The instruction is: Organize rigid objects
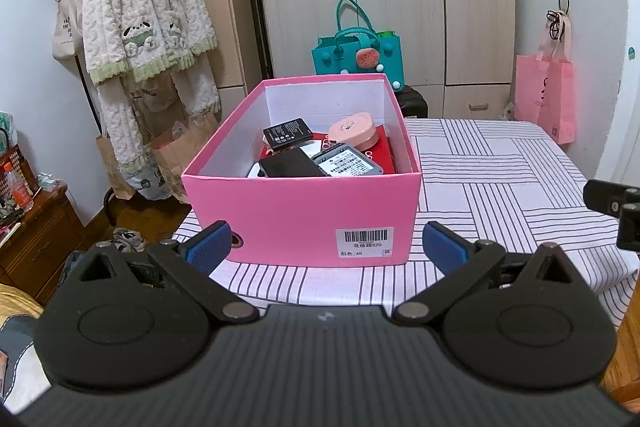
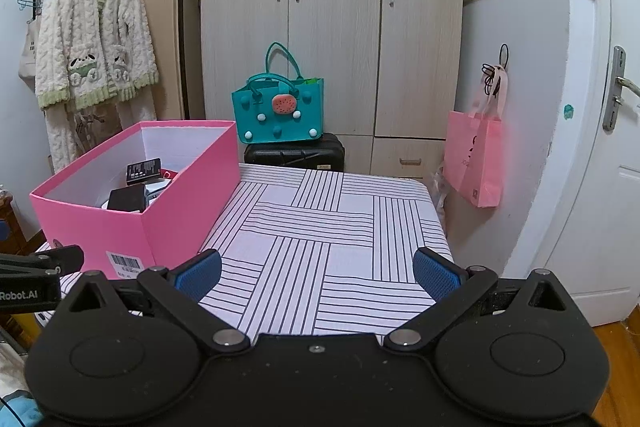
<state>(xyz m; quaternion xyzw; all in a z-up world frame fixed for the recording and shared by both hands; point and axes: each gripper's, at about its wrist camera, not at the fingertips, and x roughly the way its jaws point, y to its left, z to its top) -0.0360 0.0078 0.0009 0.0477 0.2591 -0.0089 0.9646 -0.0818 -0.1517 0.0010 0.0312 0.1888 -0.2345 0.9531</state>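
Note:
A pink cardboard box point(image 1: 296, 215) stands on the striped table point(image 1: 500, 179); it also shows at the left of the right wrist view point(image 2: 176, 215). Inside lie several rigid items: a black battery point(image 1: 287, 133), a round pink case point(image 1: 352, 129), a red box point(image 1: 382, 151), a dark phone-like slab point(image 1: 292, 167) and a grey labelled pack point(image 1: 347, 163). My left gripper point(image 1: 326, 247) is open just in front of the box, nothing between its blue pads. My right gripper point(image 2: 316, 273) is open over bare tablecloth point(image 2: 320, 227), to the right of the box.
A teal handbag point(image 2: 280, 111) sits on a black case point(image 2: 294, 153) behind the table, before a wardrobe point(image 2: 332, 7). A pink tote point(image 2: 476, 155) hangs at the right by a white door point(image 2: 600, 147). A fluffy robe point(image 1: 140, 7) hangs on a rack at left.

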